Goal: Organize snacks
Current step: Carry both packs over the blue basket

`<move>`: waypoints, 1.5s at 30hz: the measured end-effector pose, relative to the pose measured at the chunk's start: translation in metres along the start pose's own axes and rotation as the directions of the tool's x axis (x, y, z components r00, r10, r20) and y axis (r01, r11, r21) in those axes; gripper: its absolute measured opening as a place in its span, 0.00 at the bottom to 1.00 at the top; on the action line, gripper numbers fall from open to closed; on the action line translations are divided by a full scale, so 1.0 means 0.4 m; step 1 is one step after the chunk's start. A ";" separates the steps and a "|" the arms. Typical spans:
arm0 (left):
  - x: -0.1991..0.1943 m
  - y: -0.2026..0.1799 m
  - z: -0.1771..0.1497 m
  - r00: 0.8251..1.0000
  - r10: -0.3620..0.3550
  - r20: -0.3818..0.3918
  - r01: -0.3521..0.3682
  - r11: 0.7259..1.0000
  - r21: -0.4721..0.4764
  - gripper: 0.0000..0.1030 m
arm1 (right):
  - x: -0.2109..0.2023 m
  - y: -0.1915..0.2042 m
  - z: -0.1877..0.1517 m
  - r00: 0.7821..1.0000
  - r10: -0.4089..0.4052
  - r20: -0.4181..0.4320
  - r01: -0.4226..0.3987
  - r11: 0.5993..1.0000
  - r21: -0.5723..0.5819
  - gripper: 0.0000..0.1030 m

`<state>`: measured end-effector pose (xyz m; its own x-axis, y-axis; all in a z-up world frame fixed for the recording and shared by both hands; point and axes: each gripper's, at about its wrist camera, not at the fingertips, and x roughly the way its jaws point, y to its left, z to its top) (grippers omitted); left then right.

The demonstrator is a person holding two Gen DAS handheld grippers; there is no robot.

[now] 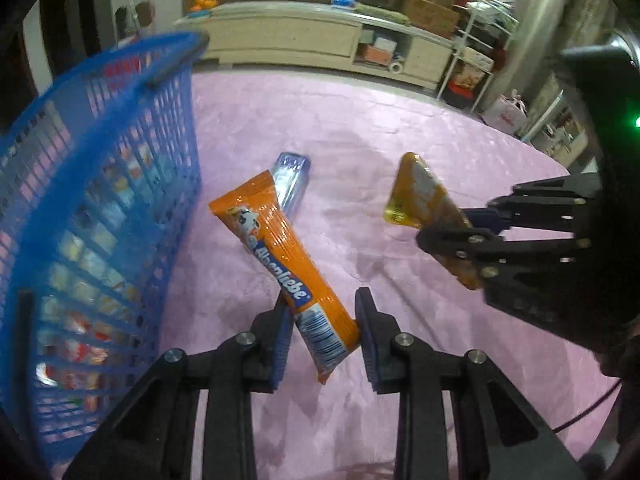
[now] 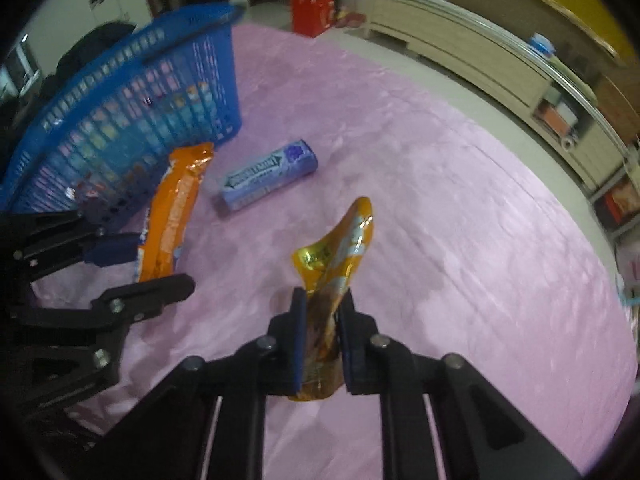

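Observation:
My left gripper [image 1: 322, 332] is shut on a long orange Alpenliebe candy pack [image 1: 280, 256] and holds it above the pink cloth; the pack also shows in the right wrist view [image 2: 172, 220]. My right gripper [image 2: 322, 332] is shut on a crumpled golden-yellow snack pouch [image 2: 340, 248], held off the cloth; in the left wrist view the pouch [image 1: 424, 196] hangs from the right gripper [image 1: 460, 236]. A purple gum box [image 2: 270, 174] lies flat on the cloth between them, near the blue mesh basket [image 2: 132, 92]. The basket [image 1: 100, 200] stands at the left and holds several snacks.
The pink cloth [image 2: 460, 220] covers the whole work surface. A beige low cabinet [image 1: 300, 40] stands beyond its far edge, with shelving and boxes [image 1: 472, 52] to the right. A red bag [image 2: 314, 8] sits on the floor behind the basket.

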<state>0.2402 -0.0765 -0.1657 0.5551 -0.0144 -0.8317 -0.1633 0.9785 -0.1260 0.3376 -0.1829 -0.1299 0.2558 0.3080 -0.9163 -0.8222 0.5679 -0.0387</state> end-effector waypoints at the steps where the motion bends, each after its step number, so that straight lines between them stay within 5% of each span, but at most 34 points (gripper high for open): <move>1: -0.020 -0.004 -0.005 1.000 -0.008 0.007 0.008 1.000 0.013 0.27 | -0.019 0.008 -0.004 1.000 -0.011 0.006 0.011 1.000 0.009 0.18; 14: -0.290 -0.010 -0.062 0.990 -0.087 0.109 0.075 0.991 0.113 0.27 | -0.257 0.155 -0.045 0.989 -0.116 0.096 0.106 0.989 0.106 0.18; 27: -0.470 0.062 -0.056 0.973 -0.123 0.196 0.081 0.975 0.209 0.27 | -0.373 0.286 -0.002 0.954 -0.216 0.206 0.186 0.970 0.159 0.18; 33: -0.507 0.147 -0.025 0.970 -0.137 0.199 0.095 0.974 0.207 0.27 | -0.373 0.334 0.060 0.951 -0.194 0.240 0.156 0.973 0.170 0.18; 45: -0.485 0.357 0.057 0.982 -0.052 0.184 0.021 0.986 0.163 0.27 | -0.271 0.414 0.231 0.959 -0.133 0.251 0.099 0.985 0.141 0.18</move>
<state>0.1280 0.0709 -0.0102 0.7035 -0.0268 -0.7102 -0.0164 0.9984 -0.0539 0.2207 -0.0517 -0.0003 0.4822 0.4118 -0.7732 -0.7126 0.6978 -0.0727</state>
